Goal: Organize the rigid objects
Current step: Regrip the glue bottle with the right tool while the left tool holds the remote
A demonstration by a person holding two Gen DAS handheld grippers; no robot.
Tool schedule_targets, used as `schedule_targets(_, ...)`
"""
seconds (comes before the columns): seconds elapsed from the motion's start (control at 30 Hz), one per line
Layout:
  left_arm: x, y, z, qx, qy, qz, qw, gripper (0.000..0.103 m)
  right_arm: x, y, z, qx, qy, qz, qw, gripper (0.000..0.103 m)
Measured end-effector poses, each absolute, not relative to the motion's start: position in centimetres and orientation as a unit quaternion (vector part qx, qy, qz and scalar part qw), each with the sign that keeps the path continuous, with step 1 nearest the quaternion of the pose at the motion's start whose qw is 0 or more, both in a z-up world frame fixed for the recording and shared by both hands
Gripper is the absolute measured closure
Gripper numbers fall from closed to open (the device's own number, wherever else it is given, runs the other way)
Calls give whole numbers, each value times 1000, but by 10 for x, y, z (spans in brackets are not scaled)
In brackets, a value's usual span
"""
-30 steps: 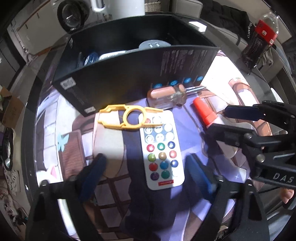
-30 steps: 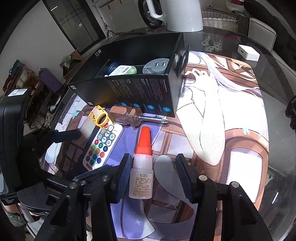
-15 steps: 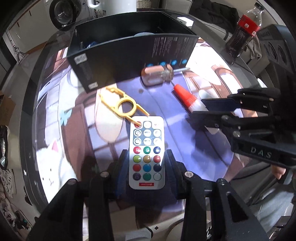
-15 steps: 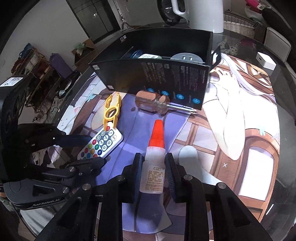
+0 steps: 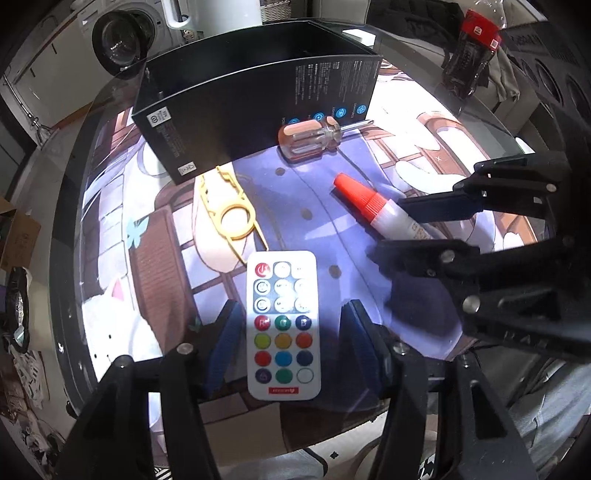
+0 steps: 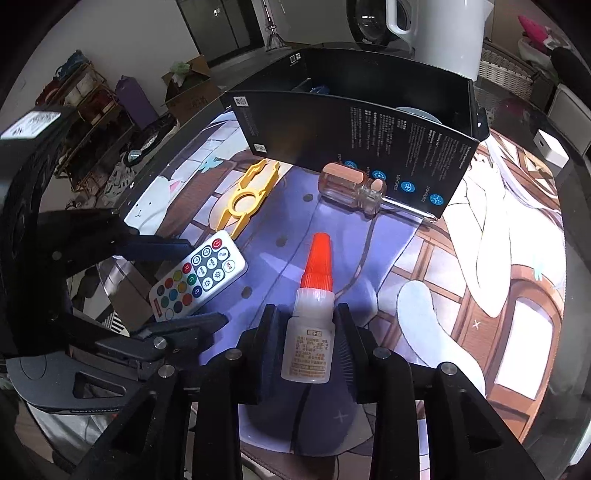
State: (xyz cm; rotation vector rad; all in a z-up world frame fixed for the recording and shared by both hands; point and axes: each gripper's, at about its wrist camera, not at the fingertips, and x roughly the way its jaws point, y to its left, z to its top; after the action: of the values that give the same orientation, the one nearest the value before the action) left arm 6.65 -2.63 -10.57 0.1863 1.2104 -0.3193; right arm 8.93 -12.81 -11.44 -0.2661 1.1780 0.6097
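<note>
A white remote with coloured buttons lies on the printed mat between the fingers of my left gripper. Its jaws are opening and a gap shows on each side of the remote. My right gripper has its pads against a glue bottle with an orange cap, and its jaws are opening slightly. The cap points toward the open black box. In front of the box lie a stubby screwdriver and a yellow plastic tool.
The box holds a grey round item and something blue. A white jug stands behind it, a cola bottle and a small white block off to the sides. The round glass table's edge curves close by.
The left jaws came down around the remote, closed on it, then parted again. The right jaws closed from wide onto the glue bottle. Both hands shifted and the right wrist rolled.
</note>
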Motion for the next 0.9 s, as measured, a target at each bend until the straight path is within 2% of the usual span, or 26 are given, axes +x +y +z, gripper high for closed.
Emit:
schedule_targets(0.03, 67, -27, -105, 88, 565, -150, 806, 49, 88, -125, -115, -133, 543, 280, 780, 73)
schedule_targets(0.1, 67, -27, -104, 92, 562, -153, 808, 64, 87, -123, -116, -147, 541, 279, 780, 77)
schedule_targets(0.13, 67, -28, -103, 91, 562, -154, 808, 65, 87, -122, -116, -149, 541, 279, 779, 77)
schedule_targets(0.37, 62, -23, -98, 73, 557, -158, 812, 65, 87, -127, -114, -137, 545, 283, 777, 78)
schedule_targets(0.57, 53, -26, -70, 81, 507, -162, 843, 65, 88, -137, -90, -111, 513, 287, 802, 78)
schedule_targets(0.63, 51, -27, -62, 96, 485, -156, 855, 65, 88, -139, -80, -103, 497, 288, 812, 82)
schedule_targets(0.67, 50, -26, -58, 102, 473, -147, 863, 65, 87, -140, -76, -103, 487, 286, 819, 92)
schedule_targets(0.7, 50, -25, -56, 102, 468, -144, 866, 65, 86, -140, -72, -105, 480, 284, 823, 96)
schedule_targets(0.9, 57, -24, -71, 90, 497, -153, 850, 65, 89, -139, -84, -117, 503, 287, 807, 95)
